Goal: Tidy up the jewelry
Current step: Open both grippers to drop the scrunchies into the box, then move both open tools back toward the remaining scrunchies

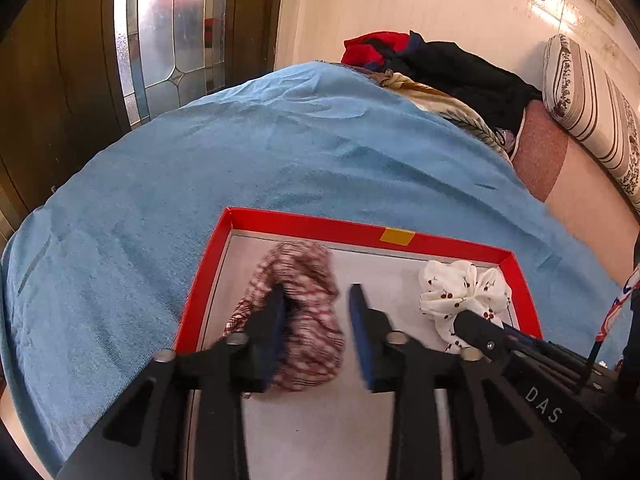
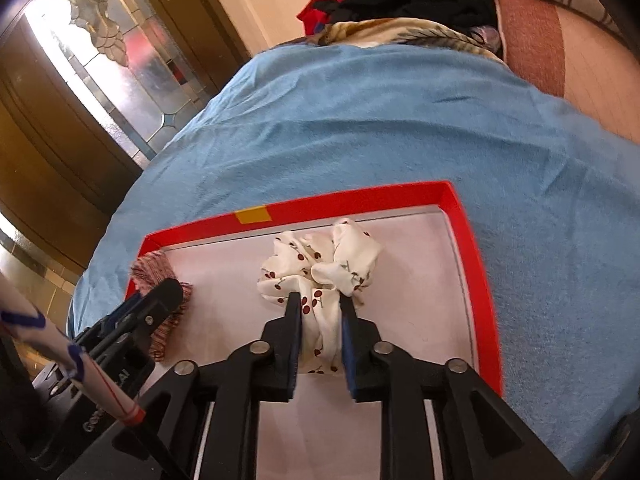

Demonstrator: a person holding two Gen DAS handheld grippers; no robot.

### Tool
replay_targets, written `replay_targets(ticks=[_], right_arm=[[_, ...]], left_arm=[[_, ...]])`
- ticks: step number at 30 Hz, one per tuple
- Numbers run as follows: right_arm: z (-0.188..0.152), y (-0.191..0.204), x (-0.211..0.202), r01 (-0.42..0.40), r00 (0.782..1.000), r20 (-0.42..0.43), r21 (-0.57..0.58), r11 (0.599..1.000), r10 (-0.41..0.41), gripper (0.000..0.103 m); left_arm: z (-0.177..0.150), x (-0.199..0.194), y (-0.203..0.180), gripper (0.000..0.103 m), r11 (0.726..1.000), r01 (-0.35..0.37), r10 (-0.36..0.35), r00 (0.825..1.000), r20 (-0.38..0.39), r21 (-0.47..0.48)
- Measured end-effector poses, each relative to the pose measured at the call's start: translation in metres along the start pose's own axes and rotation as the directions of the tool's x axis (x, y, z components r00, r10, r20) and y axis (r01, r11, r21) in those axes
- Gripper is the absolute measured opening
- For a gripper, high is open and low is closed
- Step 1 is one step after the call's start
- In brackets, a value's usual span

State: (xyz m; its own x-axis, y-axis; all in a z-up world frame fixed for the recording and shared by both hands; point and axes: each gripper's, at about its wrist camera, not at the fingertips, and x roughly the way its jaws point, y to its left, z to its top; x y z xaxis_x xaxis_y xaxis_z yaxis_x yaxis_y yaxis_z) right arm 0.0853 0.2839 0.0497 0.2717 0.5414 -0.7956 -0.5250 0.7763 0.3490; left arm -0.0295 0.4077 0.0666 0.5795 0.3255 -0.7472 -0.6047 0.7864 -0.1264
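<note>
Jaws of the right gripper (image 2: 320,300) are closed on the white cherry-print scrunchie (image 2: 320,268), pinching its near loop between both pads; the rest of the fabric bunches ahead of the tips. Jaws of the left gripper (image 1: 316,292) stand apart, gripping nothing. The red-checked scrunchie (image 1: 300,312) lies partly between them: the left finger covers its near-left portion, while the right finger stands clear of the fabric.

Both scrunchies lie inside the red-walled tray (image 1: 320,224), on its white floor. The cherry-print scrunchie (image 1: 464,296) sits to the right of the left jaws, near the tray's far right corner. An orange label (image 1: 397,236) is fixed to the far wall, ahead of the left jaws.

Hidden or cut off: the tray's near edge is covered by both grippers in each view. In the right wrist view, only a corner of the red-checked scrunchie (image 2: 160,276) shows, behind the left gripper's body.

Count: two scrunchies, one tray, one label.

The tray rests on a bed covered by a blue blanket (image 1: 280,152). Beyond the jaws lie piled clothes (image 1: 436,64) and a striped pillow (image 1: 588,108).
</note>
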Motion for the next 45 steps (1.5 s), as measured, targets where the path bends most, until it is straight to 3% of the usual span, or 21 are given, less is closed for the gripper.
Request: replay_targets(ticks=[1,3,6,10,19,30,37,41,45], right_arm=[[0.0,-0.002,-0.001,-0.008,1.0,-0.002,0.009,1.0,0.008,0.026],[-0.001,-0.004,-0.003,-0.015,1.0,-0.006,0.019,1.0,0.015,0.037],[-0.001,-0.004,-0.01,-0.025,1.0,-0.004,0.024,0.999,0.025,0.045],[-0.001,-0.005,-0.025,-0.032,0.999,0.014,0.026,0.999,0.032,0.045],[-0.021,-0.02,-0.084,-0.074,0.994,0.082,0.075,0.994,0.068,0.045],[-0.1,-0.069,-0.17,-0.065,0.987,0.154,0.166,0.984,0.039,0.046],[-0.144,-0.111,-0.224,-0.042,0.978,0.208,0.224,0.974,-0.006,0.046],[-0.172,-0.148,-0.253,-0.032,0.97,0.24,0.294,0.955,-0.041,0.048],[-0.194,-0.185,-0.275,-0.017,0.961,0.261,0.371,0.929,-0.087,0.048]], left_arm=[[0.0,0.0,0.0,0.045,1.0,-0.001,0.001,1.0,0.004,-0.001],[0.0,-0.002,0.001,0.047,1.0,-0.001,0.001,1.0,0.008,-0.007],[0.001,-0.002,0.002,0.05,1.0,0.006,-0.006,1.0,0.004,-0.019],[0.003,-0.007,0.001,0.059,0.999,0.012,-0.011,1.0,0.019,-0.03],[0.007,-0.031,-0.007,0.061,0.996,0.074,-0.067,0.992,0.105,-0.058],[-0.027,-0.078,-0.069,0.064,0.978,0.191,-0.203,0.958,0.2,0.08],[-0.077,-0.117,-0.101,0.068,0.939,0.302,-0.331,0.924,0.192,0.166],[-0.117,-0.141,-0.126,0.071,0.899,0.35,-0.401,0.9,0.17,0.262],[-0.154,-0.154,-0.16,0.071,0.853,0.378,-0.441,0.891,0.11,0.361]])
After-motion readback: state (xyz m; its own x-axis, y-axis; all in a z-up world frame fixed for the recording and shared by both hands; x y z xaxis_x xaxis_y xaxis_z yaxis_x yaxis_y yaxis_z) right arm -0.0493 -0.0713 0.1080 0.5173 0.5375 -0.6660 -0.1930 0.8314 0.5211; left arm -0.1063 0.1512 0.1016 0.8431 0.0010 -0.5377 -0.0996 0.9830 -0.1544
